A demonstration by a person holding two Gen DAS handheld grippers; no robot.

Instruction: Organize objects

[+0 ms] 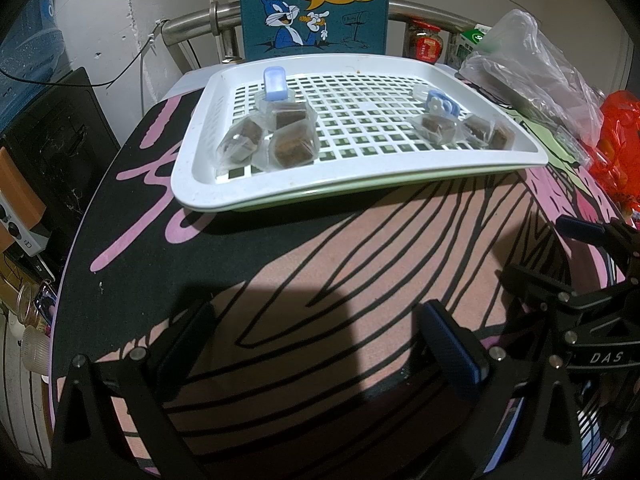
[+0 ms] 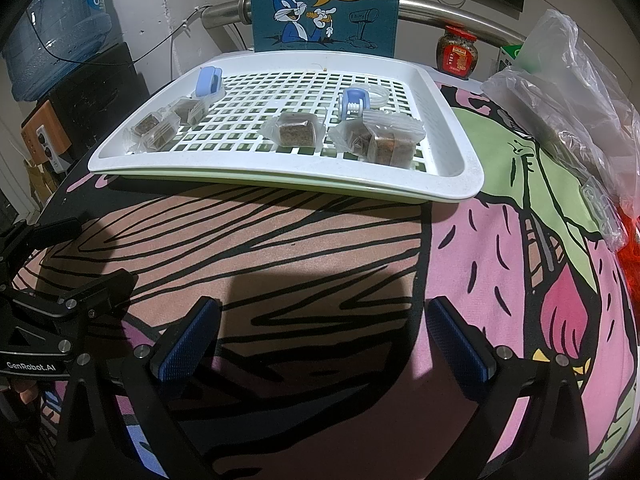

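White slatted tray (image 1: 188, 168) sits in the upper middle of both views, stacked on a pale green tray whose edge shows beneath it, on a printed cartoon mat (image 1: 340, 248).

Left group, left wrist view: three clear-wrapped brown blocks (image 1: 286, 136) clustered at the tray's left, touching one another. Blue clip (image 1: 274, 84) stands just behind them.

Right group, same view: three more wrapped blocks (image 1: 436, 127) in a row near the tray's right edge. Blue-and-white flower clip (image 1: 437, 103) just behind them, beside a clear piece I cannot identify.

Right wrist view: same layout from the other side. Left cluster appears at upper left of the tray, one block alone near the middle, two at the right that seem to touch.

Left gripper (image 1: 320, 344): fingers spread wide, nothing between them, lower middle of its own view, well short of the tray, over the mat.

Right gripper (image 2: 324, 340): also spread wide and empty, blue pads (image 2: 188, 344) visible, lower middle of its frame, short of the tray. Each gripper shows at the other view's lower side edge.

Background: cartoon rabbit sign (image 1: 314, 4) upright behind the tray, metal rail (image 1: 200, 20) behind it. Red-lidded jar (image 2: 458, 52) at upper right. Crumpled clear plastic bag (image 2: 568, 92) along the right edge. Water jug (image 2: 60, 20) at upper left of the right wrist view.
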